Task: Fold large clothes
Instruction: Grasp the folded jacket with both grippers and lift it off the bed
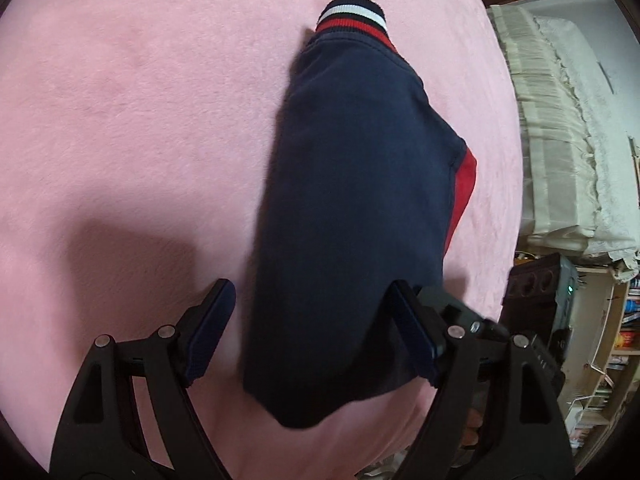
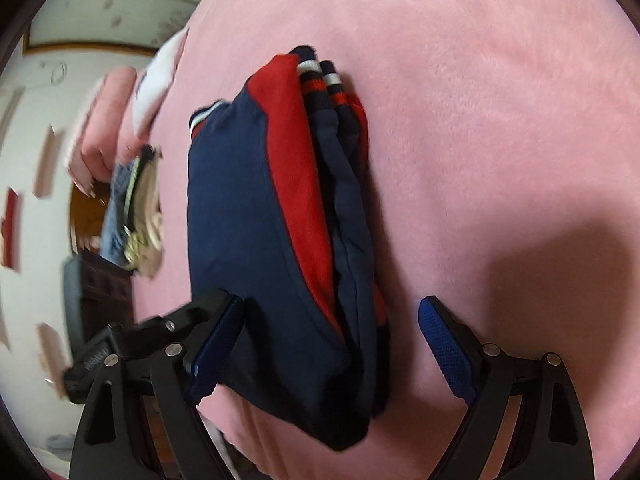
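Clothes pile (image 2: 136,216) beside the bed — smeared by blur.

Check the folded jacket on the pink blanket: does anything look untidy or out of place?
The jacket is folded into a narrow bundle, but its striped cuffs poke out at the far end. Otherwise nothing stands out.

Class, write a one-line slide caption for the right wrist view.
Open right gripper straddling a folded navy-and-red jacket lying on a pink blanket.

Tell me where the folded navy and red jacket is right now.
The folded jacket lies on the pink blanket, centre of both wrist views, between the open fingers of each hand-held gripper.
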The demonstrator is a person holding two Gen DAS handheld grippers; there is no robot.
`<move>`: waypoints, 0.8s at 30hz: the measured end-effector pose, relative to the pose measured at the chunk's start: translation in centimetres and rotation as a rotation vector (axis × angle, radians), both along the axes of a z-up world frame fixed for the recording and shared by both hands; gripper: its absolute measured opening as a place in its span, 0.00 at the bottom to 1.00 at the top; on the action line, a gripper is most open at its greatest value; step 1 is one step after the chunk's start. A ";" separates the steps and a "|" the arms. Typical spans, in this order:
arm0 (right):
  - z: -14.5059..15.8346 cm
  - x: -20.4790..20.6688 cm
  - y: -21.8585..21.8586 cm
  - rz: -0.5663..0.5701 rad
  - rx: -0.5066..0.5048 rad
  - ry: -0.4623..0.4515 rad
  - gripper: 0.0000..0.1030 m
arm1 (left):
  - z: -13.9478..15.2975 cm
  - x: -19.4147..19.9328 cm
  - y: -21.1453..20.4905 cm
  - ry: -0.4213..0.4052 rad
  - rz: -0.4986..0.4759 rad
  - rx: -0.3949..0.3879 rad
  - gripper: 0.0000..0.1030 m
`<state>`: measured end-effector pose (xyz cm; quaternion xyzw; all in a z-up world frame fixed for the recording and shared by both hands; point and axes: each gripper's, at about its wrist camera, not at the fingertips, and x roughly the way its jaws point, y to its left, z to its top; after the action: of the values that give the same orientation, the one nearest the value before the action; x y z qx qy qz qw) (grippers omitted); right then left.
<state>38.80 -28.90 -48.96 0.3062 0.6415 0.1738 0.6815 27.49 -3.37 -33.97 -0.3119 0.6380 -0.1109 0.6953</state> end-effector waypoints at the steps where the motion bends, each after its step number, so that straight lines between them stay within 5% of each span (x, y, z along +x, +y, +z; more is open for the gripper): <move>1: -0.4 0.2 -0.2 -0.023 0.035 0.004 0.87 | -0.1 -0.1 0.0 -0.007 -0.001 -0.004 0.75; 5: -1.8 1.3 0.0 -0.048 0.124 0.021 0.62 | -0.4 0.0 -0.1 -0.070 0.014 -0.038 0.64; 11: -1.1 0.9 0.5 -0.097 0.127 0.029 0.43 | 1.5 -1.1 -1.0 -0.137 0.033 0.022 0.41; 24: 12.1 -2.7 5.4 0.108 0.106 0.030 0.31 | 17.1 -7.7 0.4 -0.148 0.077 0.176 0.34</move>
<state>36.07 -23.48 -36.88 0.3092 0.6571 0.2396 0.6443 19.75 -2.96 -16.89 -0.2651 0.5796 -0.0503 0.7689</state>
